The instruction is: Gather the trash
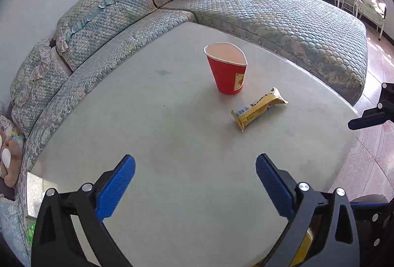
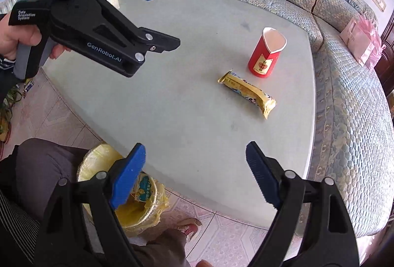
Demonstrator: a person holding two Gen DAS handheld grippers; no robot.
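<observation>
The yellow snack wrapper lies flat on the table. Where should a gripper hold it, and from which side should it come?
Probably grip the yellow wrapper across its narrow middle, coming from above, one finger on each long edge. It lies flat on the white table, long and thin, so its ends give less hold. The open right gripper seems nearer; the red paper cup stands beside the wrapper's far end, so stay clear of it.

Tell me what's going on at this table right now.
A person is clearing trash with a hand-held gripper in each hand. The left hand-held gripper and right hand-held gripper are both open and empty above the table. A red paper cup and a yellow snack wrapper lie on it, untouched. A yellow-lined bin beside the table already holds some packaging.
</observation>
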